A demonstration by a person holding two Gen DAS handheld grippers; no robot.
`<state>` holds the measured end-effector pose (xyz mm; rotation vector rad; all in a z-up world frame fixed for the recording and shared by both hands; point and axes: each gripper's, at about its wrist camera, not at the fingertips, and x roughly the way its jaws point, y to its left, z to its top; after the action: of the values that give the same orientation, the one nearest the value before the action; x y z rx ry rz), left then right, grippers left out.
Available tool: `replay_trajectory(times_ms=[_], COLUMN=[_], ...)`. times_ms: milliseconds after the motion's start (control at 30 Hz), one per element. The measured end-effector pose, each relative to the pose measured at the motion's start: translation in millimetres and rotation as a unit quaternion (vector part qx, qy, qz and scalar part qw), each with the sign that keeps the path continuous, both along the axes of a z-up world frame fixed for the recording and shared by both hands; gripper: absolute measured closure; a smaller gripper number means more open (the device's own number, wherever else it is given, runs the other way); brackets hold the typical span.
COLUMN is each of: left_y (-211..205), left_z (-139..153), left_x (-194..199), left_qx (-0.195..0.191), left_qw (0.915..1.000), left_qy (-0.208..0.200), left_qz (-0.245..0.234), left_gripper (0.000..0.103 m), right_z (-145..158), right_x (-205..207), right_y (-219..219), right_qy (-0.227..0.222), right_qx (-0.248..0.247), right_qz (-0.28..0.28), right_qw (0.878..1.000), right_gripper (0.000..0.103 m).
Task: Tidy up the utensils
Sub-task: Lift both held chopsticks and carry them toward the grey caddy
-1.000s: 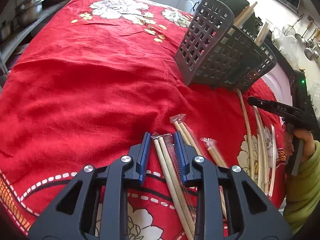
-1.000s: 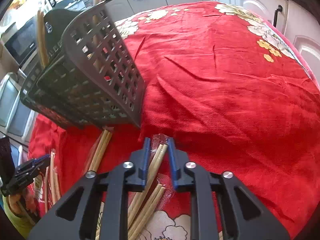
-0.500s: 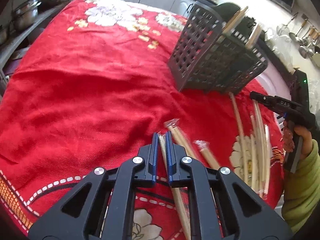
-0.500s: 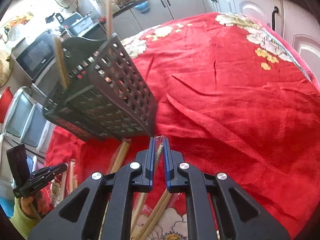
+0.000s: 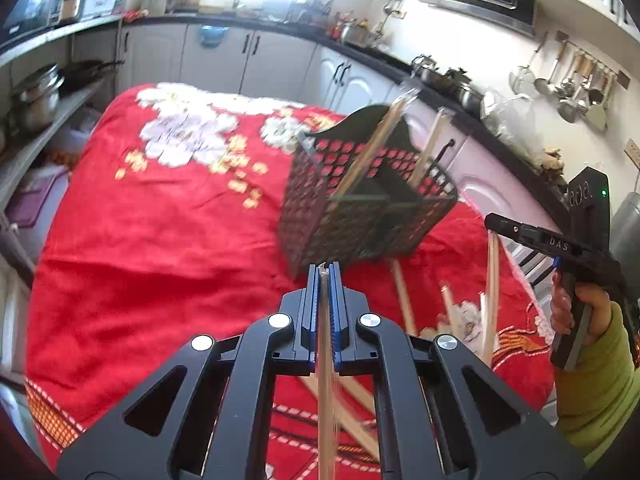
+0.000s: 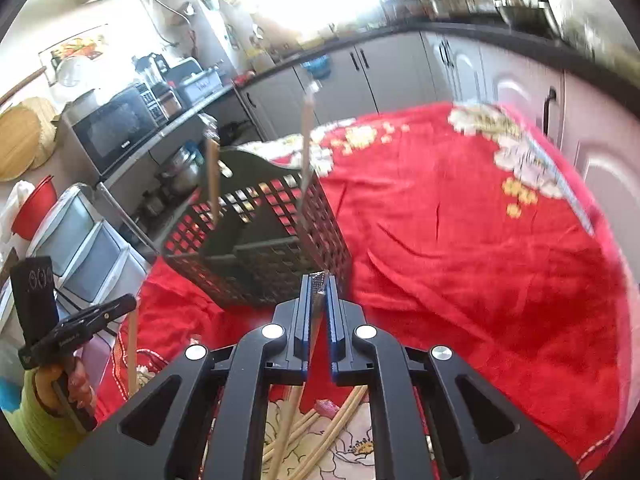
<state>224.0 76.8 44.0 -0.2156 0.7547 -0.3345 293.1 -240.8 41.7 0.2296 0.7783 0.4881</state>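
Chopsticks (image 5: 326,380) pinched in left tongs (image 5: 325,276); right tongs (image 5: 520,232), lettered "DAS", pinch another pair (image 6: 316,312).

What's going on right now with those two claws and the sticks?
Left gripper shut on a wrapped chopstick pair. Right gripper shut on another pair. Basket ahead, two pairs in it. Nothing in the way.

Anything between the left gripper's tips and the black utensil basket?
No. In the left wrist view only bare red tablecloth separates the left gripper, shut on wrapped chopsticks, from the basket.
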Motion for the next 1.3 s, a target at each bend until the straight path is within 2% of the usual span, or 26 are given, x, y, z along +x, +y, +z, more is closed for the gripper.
replay_trajectory(times_ms=[200, 567, 967, 1300], left_y=[-22, -56, -68, -64], left_z=[22, 50, 91, 118], left_x=[2, 9, 28, 46], left_qx=[0.004, 0.014, 0.007, -0.003], left_qw=[0.9994, 0.9967, 0.9933, 0.9883], left_qy=[-0.026, -0.059, -0.109, -0.152], left_qz=[-0.023, -0.053, -0.037, -0.001], left_gripper=[0.101, 0.101, 0.101, 0.101], right_z=[28, 58, 79, 95], right_x=[-22, -50, -57, -48], right_y=[-2, -4, -8, 5], right_qy=[-0.056, -0.116, -0.162, -0.184], right_qx=[-0.009, -0.015, -0.008, 0.007], right_qz=[0.004, 0.006, -0.008, -0.003], right_qw=[0.998, 0.993, 0.987, 0.983], right_gripper=[0.097, 0.098, 0.098, 0.098])
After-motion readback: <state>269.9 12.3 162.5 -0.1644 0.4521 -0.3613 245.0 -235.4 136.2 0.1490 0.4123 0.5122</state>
